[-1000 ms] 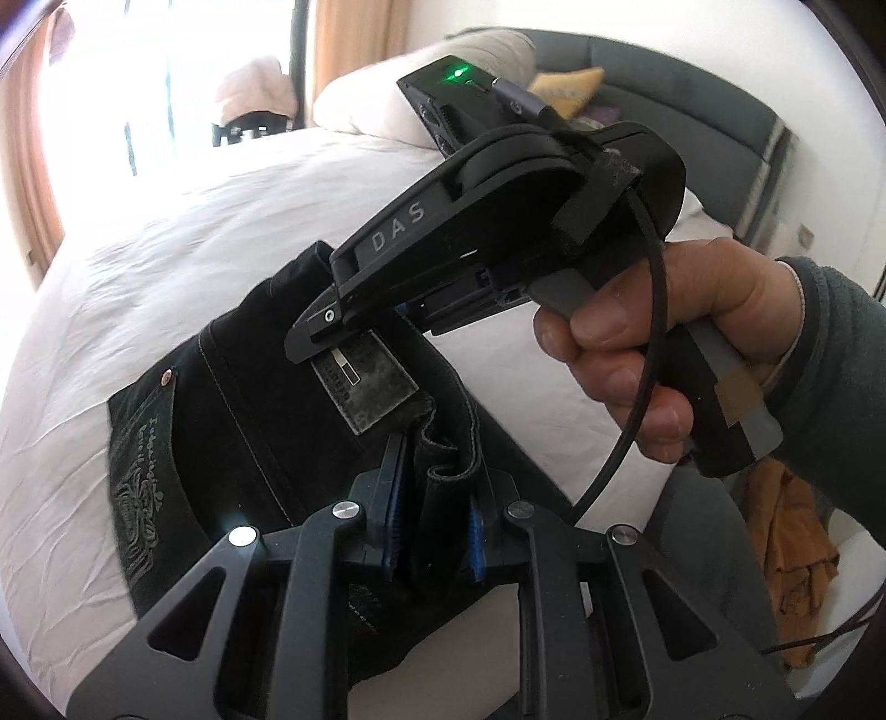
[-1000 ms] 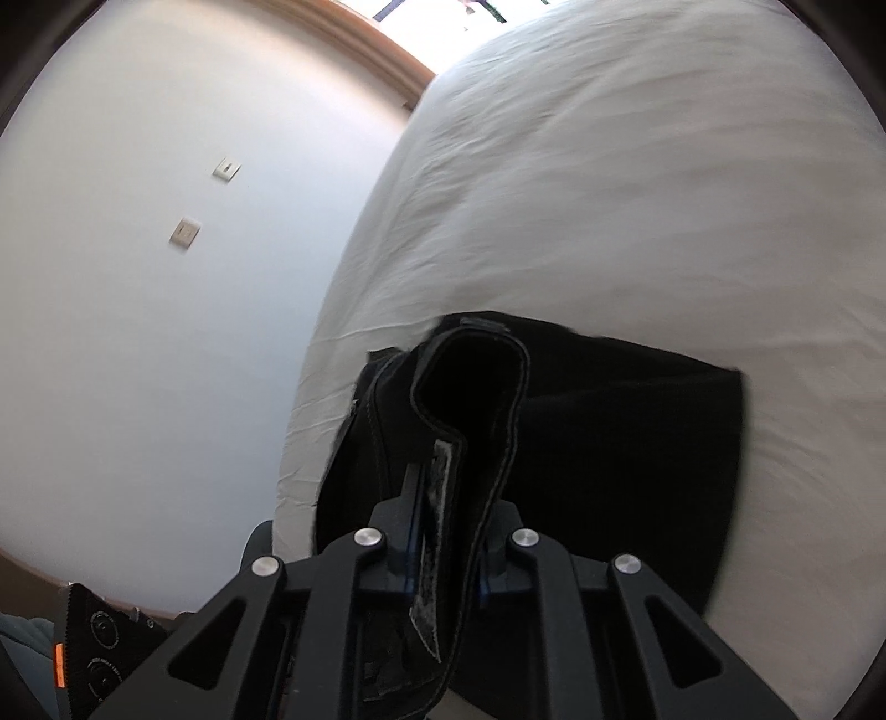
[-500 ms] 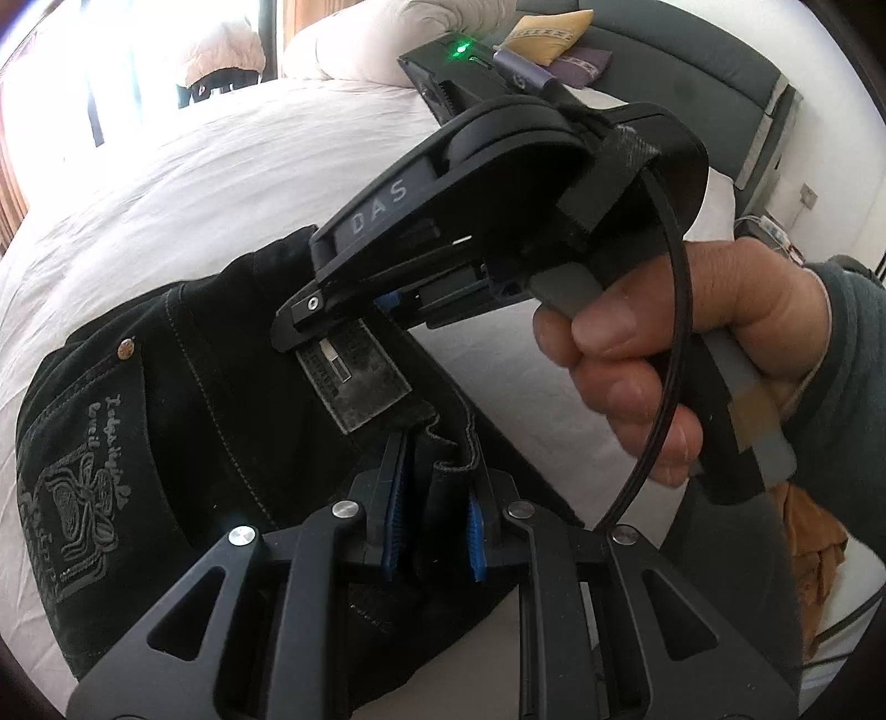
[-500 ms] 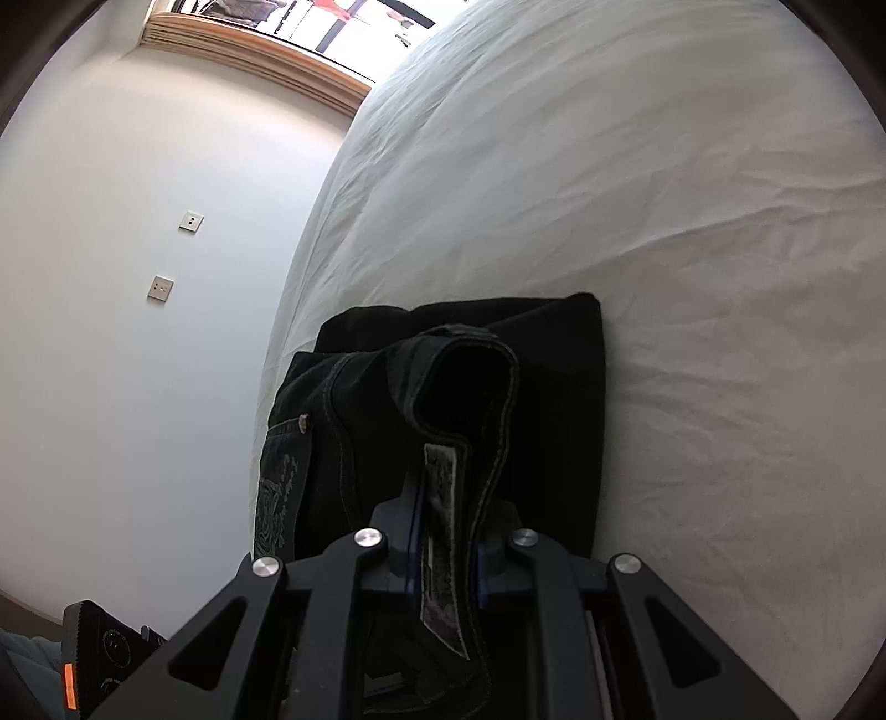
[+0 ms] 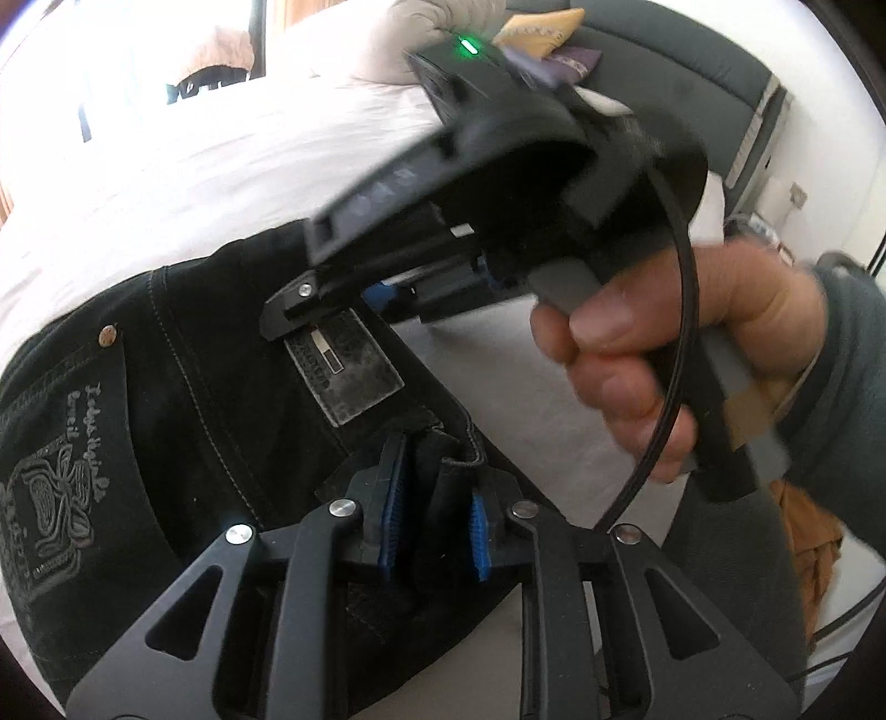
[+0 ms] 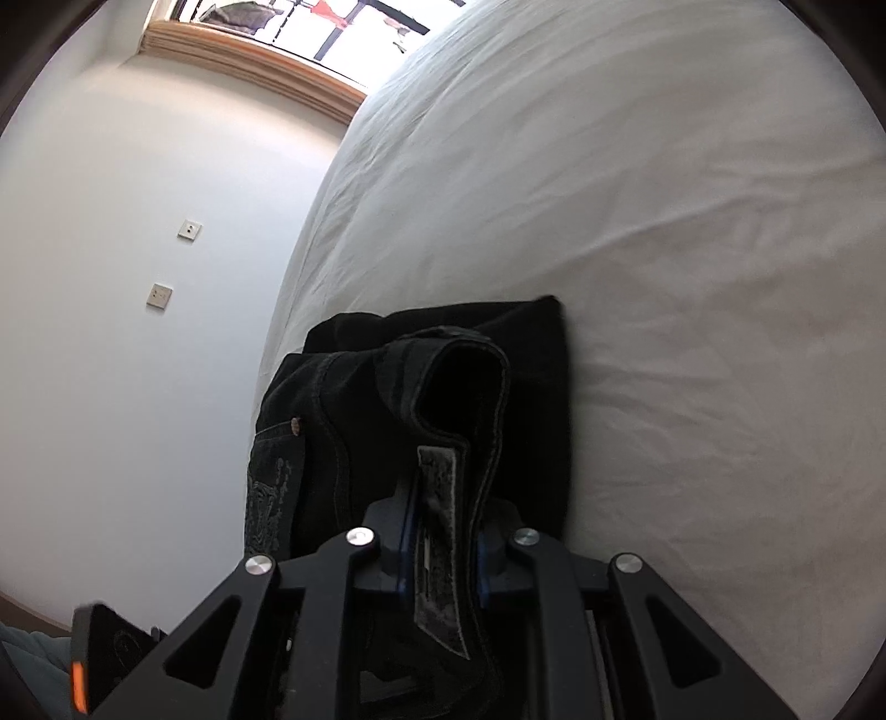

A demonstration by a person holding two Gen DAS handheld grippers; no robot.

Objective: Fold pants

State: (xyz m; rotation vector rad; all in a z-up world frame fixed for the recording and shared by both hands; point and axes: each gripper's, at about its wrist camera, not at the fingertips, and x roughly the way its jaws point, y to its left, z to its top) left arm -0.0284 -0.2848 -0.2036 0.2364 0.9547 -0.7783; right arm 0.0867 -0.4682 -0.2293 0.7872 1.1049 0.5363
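Observation:
Black jeans (image 5: 183, 421) lie folded on the white bed, with an embroidered back pocket (image 5: 50, 482) and a grey waistband patch (image 5: 346, 371). My left gripper (image 5: 434, 507) is shut on a fold of the waistband. My right gripper (image 6: 440, 545) is shut on the waistband at the patch (image 6: 440, 515), and the jeans (image 6: 520, 387) lie folded ahead of it. The right gripper also shows in the left wrist view (image 5: 343, 307), held by a hand, its tip at the patch.
The white bed sheet (image 6: 664, 221) stretches far and right. A white wall with two sockets (image 6: 160, 296) is left of the bed. Pillows (image 5: 398, 33) and a dark headboard (image 5: 692, 61) lie at the far end. Orange cloth (image 5: 808, 537) lies below right.
Both grippers have carried the waistband over the folded jeans and lowered it. More of the back pocket shows now. The jaws stay shut on the waistband.

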